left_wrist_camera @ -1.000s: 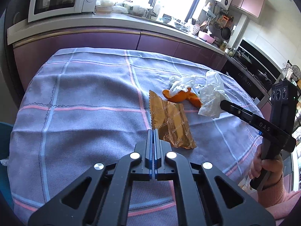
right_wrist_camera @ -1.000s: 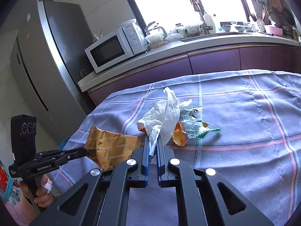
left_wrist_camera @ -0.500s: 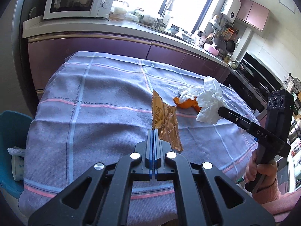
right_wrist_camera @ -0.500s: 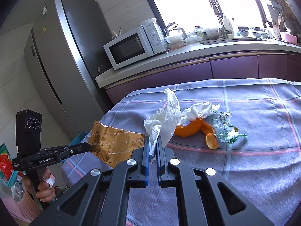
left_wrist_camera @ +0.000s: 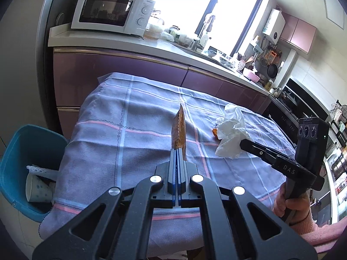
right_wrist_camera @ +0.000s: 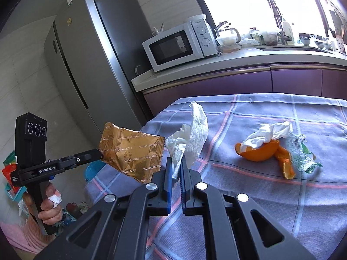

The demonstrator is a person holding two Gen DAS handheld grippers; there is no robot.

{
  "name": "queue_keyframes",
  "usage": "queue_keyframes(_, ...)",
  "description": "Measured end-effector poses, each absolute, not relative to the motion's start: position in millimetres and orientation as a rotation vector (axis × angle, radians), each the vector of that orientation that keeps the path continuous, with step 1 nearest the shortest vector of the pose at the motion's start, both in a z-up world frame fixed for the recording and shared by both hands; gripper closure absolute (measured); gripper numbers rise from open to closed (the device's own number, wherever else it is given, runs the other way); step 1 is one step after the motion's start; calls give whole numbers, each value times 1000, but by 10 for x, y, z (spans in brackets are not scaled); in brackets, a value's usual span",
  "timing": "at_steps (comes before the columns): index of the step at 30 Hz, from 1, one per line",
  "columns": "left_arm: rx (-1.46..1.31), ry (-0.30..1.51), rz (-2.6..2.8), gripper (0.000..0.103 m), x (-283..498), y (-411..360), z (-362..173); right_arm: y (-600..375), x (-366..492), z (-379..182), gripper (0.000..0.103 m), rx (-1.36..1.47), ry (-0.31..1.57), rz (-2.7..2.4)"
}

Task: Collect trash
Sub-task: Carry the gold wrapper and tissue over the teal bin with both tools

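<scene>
We count two grippers, each clamped on one piece of trash. Our left gripper is closed on one gold wrapper, which we see edge-on in its own view and broadside in the right view, lifted off the table at its near left edge. Our right gripper pinches one white tissue between its blue pads, the jaws nearly closed, and holds it up above the table just right of the wrapper. Beyond the tissue, three pieces lie together on the cloth: one orange peel, a second crumpled tissue resting in it, and one clear plastic wrapper touching the peel's right side. Left of the table and below its edge stands one blue bin, holding one paper cup and a bit of white foam net. Behind the table runs one counter with one microwave, and left of that one fridge. Against a second ago, the gold wrapper no longer lies flat on the cloth: it has come up and swung toward the bin side, so more of the bin shows in the left view. The tissue was already off the cloth and has travelled left with the right gripper, leaving the peel pile farther to its right.
</scene>
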State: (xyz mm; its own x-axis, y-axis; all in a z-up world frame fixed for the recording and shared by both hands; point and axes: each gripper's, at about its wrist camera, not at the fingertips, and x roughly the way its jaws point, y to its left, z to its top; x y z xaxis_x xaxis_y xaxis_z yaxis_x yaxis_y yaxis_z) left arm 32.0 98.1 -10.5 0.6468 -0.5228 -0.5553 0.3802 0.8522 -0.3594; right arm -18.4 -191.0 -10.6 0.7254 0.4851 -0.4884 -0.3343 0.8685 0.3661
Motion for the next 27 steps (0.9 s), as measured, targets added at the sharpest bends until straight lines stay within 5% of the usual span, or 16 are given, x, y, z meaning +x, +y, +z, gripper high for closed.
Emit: queue_keyframes(27,-336,560,-217,102,-175,2346,276,-668,175,37,97,150,649,773)
